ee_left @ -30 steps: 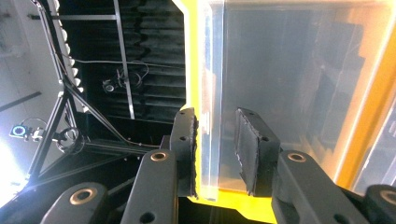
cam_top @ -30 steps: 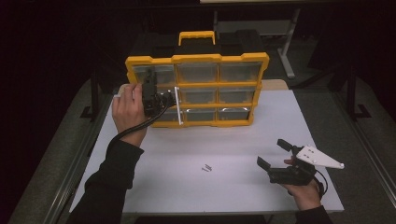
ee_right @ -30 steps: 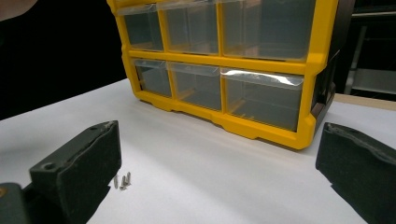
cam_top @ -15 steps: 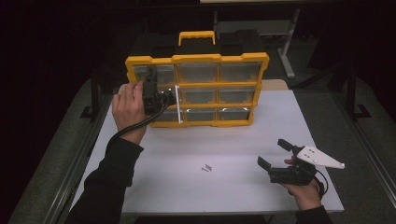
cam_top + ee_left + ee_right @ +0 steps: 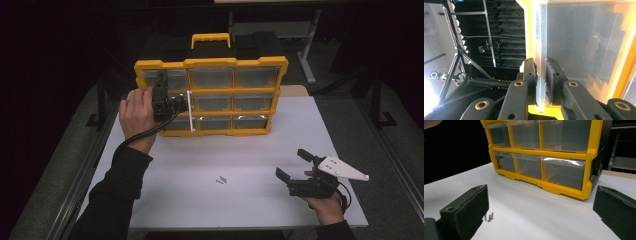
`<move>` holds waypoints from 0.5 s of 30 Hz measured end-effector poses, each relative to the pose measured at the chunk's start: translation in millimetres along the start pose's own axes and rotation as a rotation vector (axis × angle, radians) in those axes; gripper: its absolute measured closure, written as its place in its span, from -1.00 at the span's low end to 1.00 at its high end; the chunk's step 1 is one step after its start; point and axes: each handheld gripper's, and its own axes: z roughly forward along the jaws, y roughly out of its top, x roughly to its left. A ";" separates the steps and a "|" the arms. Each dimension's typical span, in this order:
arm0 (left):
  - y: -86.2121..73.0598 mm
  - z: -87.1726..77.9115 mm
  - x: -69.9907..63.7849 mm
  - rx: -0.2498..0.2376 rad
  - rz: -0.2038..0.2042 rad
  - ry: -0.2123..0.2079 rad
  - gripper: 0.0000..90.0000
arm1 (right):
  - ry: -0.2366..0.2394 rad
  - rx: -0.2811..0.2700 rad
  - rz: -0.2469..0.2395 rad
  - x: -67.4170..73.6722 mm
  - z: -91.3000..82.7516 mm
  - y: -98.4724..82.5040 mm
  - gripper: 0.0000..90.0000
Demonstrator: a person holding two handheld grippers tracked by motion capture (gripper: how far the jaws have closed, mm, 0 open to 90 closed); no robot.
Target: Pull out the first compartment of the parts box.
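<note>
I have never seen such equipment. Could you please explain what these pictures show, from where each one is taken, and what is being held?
A person holds a hand tool with two black jaws in each hand. One camera looks down from above; the others ride on each tool.

On the white table stands a yellow organizer with clear drawers; a few small screws lie in front.

The left gripper has just been closing, and its pads pinch the clear front edge of a drawer, seemingly pulled out a little. The right gripper rests open near the table's front, holding nothing.

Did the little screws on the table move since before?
No. The screws lie at the same spot on the white table, in front of the yellow drawer box.
</note>
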 end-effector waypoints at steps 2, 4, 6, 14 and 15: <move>0.1 -0.2 0.0 0.001 0.001 0.000 0.78 | -0.001 0.001 -0.001 -0.3 0.1 -0.1 -1.00; 0.2 -0.6 -0.1 0.001 0.006 0.000 0.78 | -0.001 0.001 -0.001 -0.3 0.0 -0.1 -1.00; 0.1 -0.8 -0.1 0.000 0.006 0.000 0.79 | -0.001 0.001 -0.002 -0.3 0.0 -0.1 -1.00; 1.0 -2.2 -0.7 0.003 0.008 0.002 0.79 | 0.000 0.001 0.000 -0.1 0.1 -0.1 -1.00; 1.1 -2.5 -0.9 0.005 0.008 0.003 0.79 | 0.000 0.001 0.000 0.0 0.1 -0.1 -1.00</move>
